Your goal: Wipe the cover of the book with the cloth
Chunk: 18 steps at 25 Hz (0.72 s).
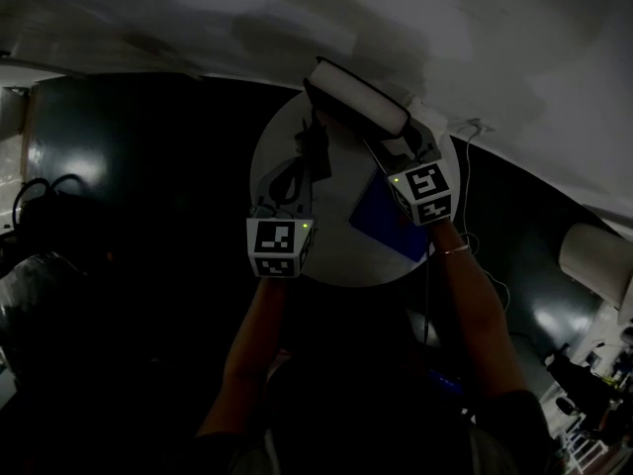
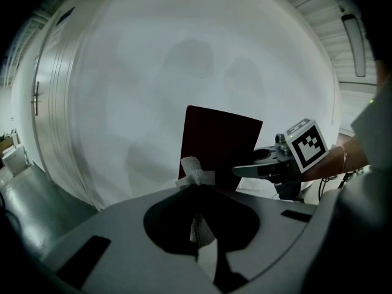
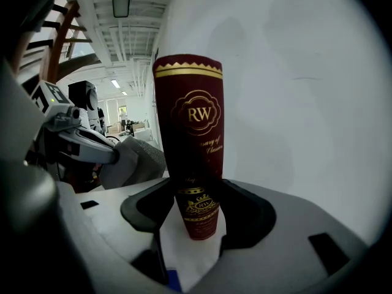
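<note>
White round table (image 1: 331, 255) carried the book (image 3: 187, 121) upright at its far edge, beside the wall. My right gripper (image 3: 197, 210) had its jaws spread either side of the book, clear of it. My left gripper (image 2: 197, 195) pinched the cloth (image 2: 195, 173) near the book.

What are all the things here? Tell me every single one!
book: 1, dark red with gold print, standing upright on the table between the right gripper's jaws
cloth: 1, pale grey, pinched in the left gripper
flat thing: 1, blue, lying on the table by the right gripper; can't tell what it is
table: 1, white, round
left gripper: 1, grey, shut on the cloth
right gripper: 1, grey, open around the book
arms: 2, behind the grippers
</note>
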Motion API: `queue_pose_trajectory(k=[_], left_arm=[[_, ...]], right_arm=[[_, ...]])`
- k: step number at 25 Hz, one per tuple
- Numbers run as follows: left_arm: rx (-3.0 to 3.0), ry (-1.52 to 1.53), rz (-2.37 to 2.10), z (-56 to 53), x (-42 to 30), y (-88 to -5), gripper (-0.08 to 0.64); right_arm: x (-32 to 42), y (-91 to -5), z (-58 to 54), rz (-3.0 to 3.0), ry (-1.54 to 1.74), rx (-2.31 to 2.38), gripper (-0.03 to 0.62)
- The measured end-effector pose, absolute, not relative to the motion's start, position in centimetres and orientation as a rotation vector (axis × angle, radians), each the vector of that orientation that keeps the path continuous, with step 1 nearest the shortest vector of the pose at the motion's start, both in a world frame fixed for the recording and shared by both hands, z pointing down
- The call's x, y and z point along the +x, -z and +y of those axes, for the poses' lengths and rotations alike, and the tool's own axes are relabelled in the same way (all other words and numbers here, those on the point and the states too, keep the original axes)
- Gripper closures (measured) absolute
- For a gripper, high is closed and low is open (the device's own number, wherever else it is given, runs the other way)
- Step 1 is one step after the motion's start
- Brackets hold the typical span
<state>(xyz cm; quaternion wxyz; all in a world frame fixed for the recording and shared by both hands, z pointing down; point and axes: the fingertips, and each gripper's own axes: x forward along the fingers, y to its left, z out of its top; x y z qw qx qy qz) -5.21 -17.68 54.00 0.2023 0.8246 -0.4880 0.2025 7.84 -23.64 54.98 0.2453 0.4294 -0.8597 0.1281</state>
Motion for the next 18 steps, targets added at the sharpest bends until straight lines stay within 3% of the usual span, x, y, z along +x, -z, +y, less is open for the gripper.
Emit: queue_pose_trajectory(k=[18], left_arm=[[2.309,-0.526,-1.421,-15.9,-6.6,-51.9,0.537]], right_arm=[[8.0,-53.2,-21.7,-2.425,-0.508,1.195,0.362]])
